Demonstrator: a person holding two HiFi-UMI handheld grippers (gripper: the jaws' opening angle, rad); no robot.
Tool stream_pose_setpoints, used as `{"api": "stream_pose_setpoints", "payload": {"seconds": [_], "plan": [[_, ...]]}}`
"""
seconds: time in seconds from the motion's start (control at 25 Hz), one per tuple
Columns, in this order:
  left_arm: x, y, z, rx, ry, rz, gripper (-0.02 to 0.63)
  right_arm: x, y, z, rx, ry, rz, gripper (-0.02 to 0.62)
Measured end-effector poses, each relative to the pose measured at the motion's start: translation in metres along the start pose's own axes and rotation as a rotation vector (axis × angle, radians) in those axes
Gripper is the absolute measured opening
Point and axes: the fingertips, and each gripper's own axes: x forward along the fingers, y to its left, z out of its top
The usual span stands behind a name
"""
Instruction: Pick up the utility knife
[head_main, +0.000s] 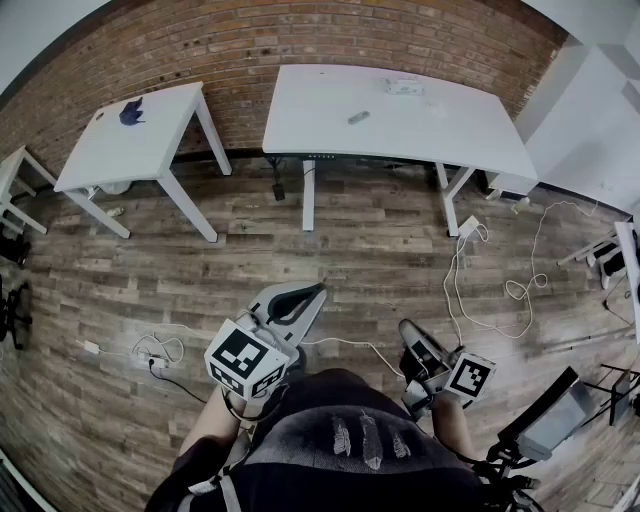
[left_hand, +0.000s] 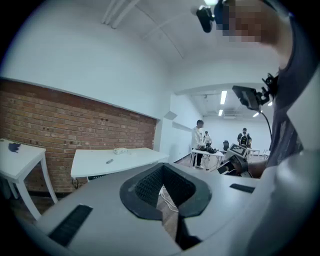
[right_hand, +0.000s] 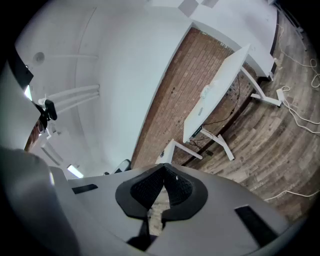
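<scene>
L gripper (left_hand: 162, 168): jaws closed, tips meeting, nothing btwn them. It is held low in front of the person and points toward the far tables. R gripper (right_hand: 164, 168): jaws also shut tight and empty, just right of the person's body, near the bottom of the head view. Both hang above the wood-plank floor (head_main: 330, 250), well apart from any table.

A white cable (head_main: 350, 342) runs across the floor btwn the two grippers. Another white cable loop (head_main: 500, 290) lies further right. A power strip (head_main: 155, 362) w/ cords sits on the floor left of the L gripper.

Far side, against the brick wall (head_main: 250, 40), a large white table (head_main: 450, 130) stands centre-right. The utility knife (head_main: 358, 117), a small grey item, lies near the middle of it, untouched and well apart from both grippers. A white object (head_main: 404, 87) lies farther back and right on the same table, apart from the knife. Left of that stands a smaller white table (head_main: 100, 150) w/ a dark blue item (head_main: 131, 111) on its far part.

In the left gripper view, people (left_hand: 199, 142) stand far right by other tables, too small for detail.
</scene>
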Motion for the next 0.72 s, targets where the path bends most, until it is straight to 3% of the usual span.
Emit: {"api": "stream_pose_setpoints", "payload": {"seconds": [0.16,0.4,0.72], "plan": [[-0.020,0.056,-0.003,0.035,0.012,0.006,-0.003,0.056,0.025,-0.014,0.006,0.033,0.037,0.000],[-0.051,0.115,-0.011,-0.026,-0.005,0.036,-0.003,0.115,0.044,-0.024,-0.035,0.087,0.019,0.000],[-0.083,0.161,-0.030,-0.095,-0.026,0.105,-0.003,0.167,0.054,-0.041,-0.041,0.187,-0.015,0.000]]}}
